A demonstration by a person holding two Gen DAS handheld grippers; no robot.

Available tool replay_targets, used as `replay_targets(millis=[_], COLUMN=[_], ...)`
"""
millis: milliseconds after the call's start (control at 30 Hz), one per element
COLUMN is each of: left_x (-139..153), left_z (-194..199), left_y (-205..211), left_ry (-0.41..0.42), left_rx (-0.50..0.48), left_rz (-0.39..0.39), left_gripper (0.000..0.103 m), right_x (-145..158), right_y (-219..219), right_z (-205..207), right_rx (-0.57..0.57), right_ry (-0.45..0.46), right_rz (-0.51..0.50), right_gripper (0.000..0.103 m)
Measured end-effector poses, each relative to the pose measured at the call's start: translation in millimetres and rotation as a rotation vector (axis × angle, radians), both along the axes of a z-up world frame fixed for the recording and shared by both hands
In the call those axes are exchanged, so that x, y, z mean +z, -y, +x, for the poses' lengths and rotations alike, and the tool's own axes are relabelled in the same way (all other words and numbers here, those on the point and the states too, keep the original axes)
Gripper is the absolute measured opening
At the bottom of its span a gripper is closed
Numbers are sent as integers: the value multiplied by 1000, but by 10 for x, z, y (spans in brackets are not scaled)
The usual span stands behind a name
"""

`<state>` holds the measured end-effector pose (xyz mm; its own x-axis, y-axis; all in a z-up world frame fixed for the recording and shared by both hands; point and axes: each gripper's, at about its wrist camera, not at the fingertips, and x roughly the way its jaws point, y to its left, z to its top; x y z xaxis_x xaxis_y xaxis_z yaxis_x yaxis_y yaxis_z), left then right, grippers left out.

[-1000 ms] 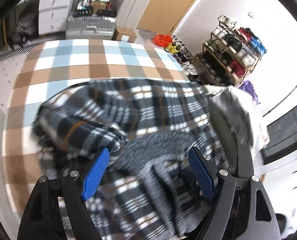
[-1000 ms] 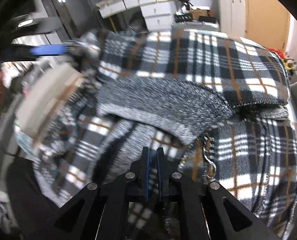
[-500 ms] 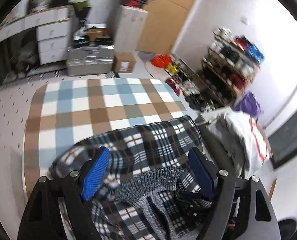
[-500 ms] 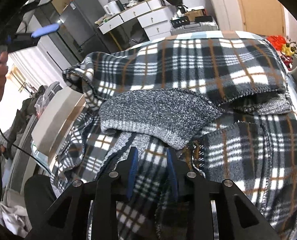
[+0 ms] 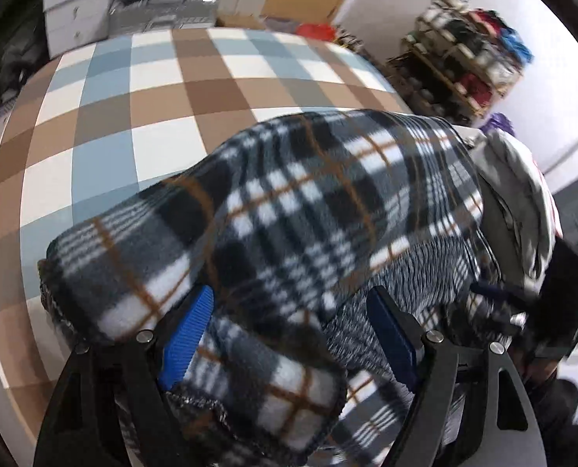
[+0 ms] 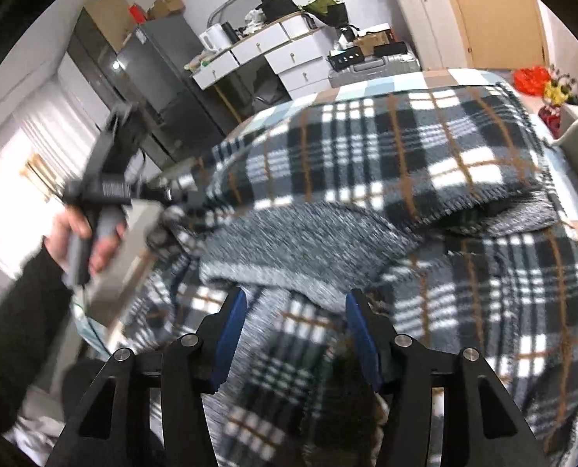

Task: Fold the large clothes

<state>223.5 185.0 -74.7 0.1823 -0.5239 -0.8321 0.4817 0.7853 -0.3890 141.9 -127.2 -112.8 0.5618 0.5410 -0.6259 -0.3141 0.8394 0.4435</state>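
A large black, white and orange plaid fleece garment with a grey knit lining lies bunched on the checked surface. My left gripper sits low over its near edge. Its blue pads stand wide apart, and a fold of plaid lies between them and over the left finger. My right gripper rests on the same garment. Its jaws are opening, and cloth lies loose between the pads, which do not press on it. In the right wrist view a hand holds the left gripper's handle at the garment's left edge.
The brown, blue and white checked surface extends beyond the garment. A pale grey garment is heaped at its right side. A shoe rack stands by the right wall. White drawers, a silver suitcase and a dark fridge stand behind.
My left gripper rose off the garment, then dropped back onto its near edge, jaws wide throughout. My right gripper's jaws went from shut on a fold to well apart.
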Motion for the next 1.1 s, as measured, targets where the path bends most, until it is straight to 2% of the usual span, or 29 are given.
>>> replay_targets(millis=[33,67,133,233,300,400,433,467,567,700,767,867,933,967,1033,1100], left_x=[4,5,-8,-7,-17,-69,-90,-99,-105,-75,2,324,623,720,909,958], left_z=[-53,-64,-96,-128,-178,-269,-290,-301,-303,-283,-285,-251,-171,-125,-51,-34], left_y=[-15,-12,18,146,233,333,332,313,266,202,112,-126,-326,-389,-476,-469], left_ry=[29,48,95,169,231,326,344,349,345,319,295,238,223,214,179,154], left_rx=[-14,-18,-33,-96,-164,-270,-302,-328,-396,-452,-472,-418,-324,-283,-209,-171], left_rz=[3,8,38,149,247,385,410,424,431,410,372,227,97,52,-64,-139], left_gripper=[77,77,77,77,77,77,77,77,77,77,77,78,78,78,78,78], right_x=[63,133,318,551,548,244,58,-80,-139,-172,-169,-154,-95,-63,119,318], right_y=[6,14,1,-93,-134,-165,-180,-182,-122,-119,-93,-37,29,60,129,189], right_z=[38,77,213,536,831,1293,1410,1454,1450,1365,1332,1265,1235,1213,1159,1102], right_rx=[-6,-17,-37,-50,-54,-14,17,39,92,164,172,177,143,121,61,-9], right_ry=[9,22,49,85,40,-153,-235,-284,-299,-293,-301,-309,-300,-293,-245,-187], right_rz=[20,24,5,-132,-214,-331,-415,-488,-503,-584,-602,-671,-676,-668,-570,-398], right_gripper=[57,66,75,81,82,78,70,69,69,69,69,70,70,70,71,74])
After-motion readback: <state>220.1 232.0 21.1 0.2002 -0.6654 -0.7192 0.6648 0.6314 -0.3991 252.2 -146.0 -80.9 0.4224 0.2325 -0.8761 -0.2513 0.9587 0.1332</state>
